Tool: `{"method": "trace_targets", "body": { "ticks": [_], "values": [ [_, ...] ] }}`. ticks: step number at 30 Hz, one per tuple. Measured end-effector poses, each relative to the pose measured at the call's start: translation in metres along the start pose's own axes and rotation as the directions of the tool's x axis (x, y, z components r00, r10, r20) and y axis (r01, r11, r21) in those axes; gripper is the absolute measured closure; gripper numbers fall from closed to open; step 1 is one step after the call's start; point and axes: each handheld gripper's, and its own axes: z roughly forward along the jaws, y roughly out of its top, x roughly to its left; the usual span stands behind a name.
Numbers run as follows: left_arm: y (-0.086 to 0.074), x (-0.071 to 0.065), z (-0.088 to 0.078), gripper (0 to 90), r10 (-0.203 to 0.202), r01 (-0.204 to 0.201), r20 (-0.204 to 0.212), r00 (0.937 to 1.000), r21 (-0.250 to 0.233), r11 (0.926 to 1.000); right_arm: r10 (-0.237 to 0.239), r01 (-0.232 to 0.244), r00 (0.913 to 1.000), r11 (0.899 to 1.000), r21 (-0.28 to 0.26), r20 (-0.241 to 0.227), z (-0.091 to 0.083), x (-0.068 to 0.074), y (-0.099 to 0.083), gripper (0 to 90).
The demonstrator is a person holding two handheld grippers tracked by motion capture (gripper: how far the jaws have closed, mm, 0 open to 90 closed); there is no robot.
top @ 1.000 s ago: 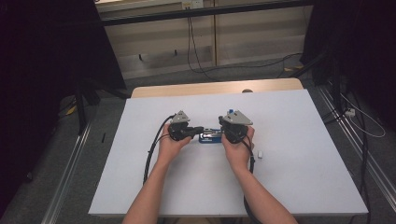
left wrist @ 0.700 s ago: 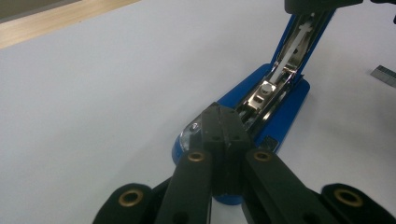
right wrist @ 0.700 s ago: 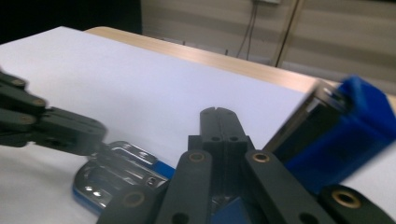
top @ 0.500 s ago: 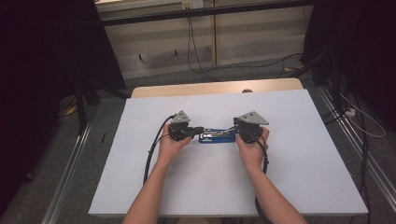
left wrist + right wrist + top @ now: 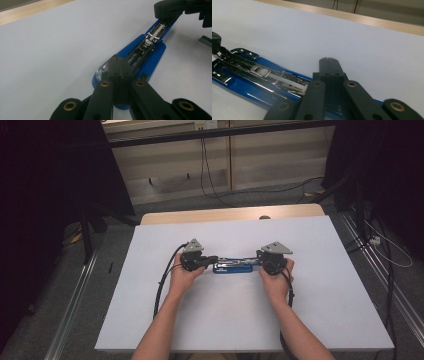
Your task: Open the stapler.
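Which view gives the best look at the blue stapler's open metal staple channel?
The right gripper view: the stapler lies close, its metal channel sharp. The left gripper view shows it lengthwise, partly behind the left gripper. The high view shows a small blue strip.

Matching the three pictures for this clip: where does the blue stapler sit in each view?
High view: the stapler lies opened flat at table centre, between the left gripper and right gripper.
Left gripper view: it runs from the shut jaws at bottom centre up to the top right.
Right gripper view: it runs from the left edge to the bottom centre.
Shared landmark: its shiny metal staple channel.
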Motion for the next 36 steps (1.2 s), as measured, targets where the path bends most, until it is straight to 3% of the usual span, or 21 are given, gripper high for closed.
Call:
{"method": "trace_targets", "body": {
  "ticks": [2, 9, 13, 15, 22, 25, 29, 34, 36],
  "values": [
    [-0.001, 0.000, 0.000, 90.0, -0.004, 0.004, -0.003, 1.0000, -0.003, 1.0000, -0.018, 0.018, 0.9998, 1.000, 0.006, 0.000, 0.000, 0.000, 0.001, 90.0],
    [0.002, -0.002, 0.000, 90.0, -0.024, 0.024, -0.013, 0.9996, 0.005, 0.9997, -0.005, 0.005, 0.9999, 1.000, 0.006, -0.013, 0.000, -0.002, 0.001, 90.0],
    [0.003, -0.001, -0.003, 90.0, -0.042, 0.042, -0.002, 0.9991, -0.026, 0.9988, -0.007, 0.007, 0.9998, 1.000, 0.011, -0.016, -0.001, -0.003, 0.002, 90.0],
    [0.006, -0.002, -0.005, 90.0, -0.028, 0.028, -0.004, 0.9996, -0.019, 0.9994, -0.004, 0.005, 0.9998, 1.000, 0.012, -0.019, 0.000, -0.003, 0.002, 90.0],
    [0.006, -0.004, -0.006, 88.1, -0.054, 0.055, 0.022, 0.9983, -0.036, 0.9979, -0.018, 0.018, 0.9993, 1.000, 0.006, -0.032, -0.003, -0.001, 0.004, 90.0],
    [0.008, -0.003, -0.008, 80.7, -0.088, 0.089, 0.026, 0.9958, -0.051, 0.9947, -0.019, 0.019, 0.9987, 1.000, 0.000, -0.048, -0.006, -0.002, 0.005, 90.0],
    [0.012, -0.002, -0.016, 68.5, -0.095, 0.096, 0.013, 0.9954, -0.086, 0.9917, -0.027, 0.027, 0.9973, 1.000, -0.007, -0.069, -0.011, -0.003, 0.006, 88.4],
    [0.016, -0.003, -0.025, 46.0, -0.122, 0.121, -0.010, 0.9925, -0.088, 0.9888, -0.030, 0.029, 0.9970, 0.999, -0.016, -0.071, -0.021, -0.007, 0.007, 75.4],
    [0.016, -0.004, -0.027, 40.0, -0.138, 0.138, 0.004, 0.9904, -0.088, 0.9866, -0.019, 0.019, 0.9973, 1.000, -0.011, -0.071, -0.025, -0.010, 0.006, 66.4]
  ]
}}
